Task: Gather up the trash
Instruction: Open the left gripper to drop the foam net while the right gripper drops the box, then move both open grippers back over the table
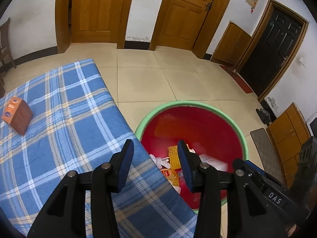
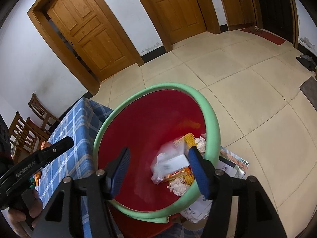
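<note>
A red bin with a green rim (image 1: 178,104) (image 2: 213,119) stands on the floor beside the table with the blue plaid cloth (image 1: 65,107) (image 2: 79,123). Trash lies in its bottom: crumpled tissues (image 2: 179,186), an orange mesh sleeve (image 1: 174,156) (image 2: 189,138) and snack wrappers (image 1: 170,175). A blurred white piece (image 2: 172,163) is in the air inside the bin. My left gripper (image 1: 155,161) is open and empty over the table edge and bin. My right gripper (image 2: 158,169) is open and empty above the bin. An orange box (image 1: 16,115) lies on the cloth, far left.
A white printed bag and foil packet (image 2: 231,164) lie under the bin's right side. Wooden chairs (image 2: 29,127) stand beyond the table. Wooden doors (image 1: 95,10), a dark door (image 1: 277,45), shoes (image 1: 263,115) and a grey mat (image 1: 265,148) border the tiled floor.
</note>
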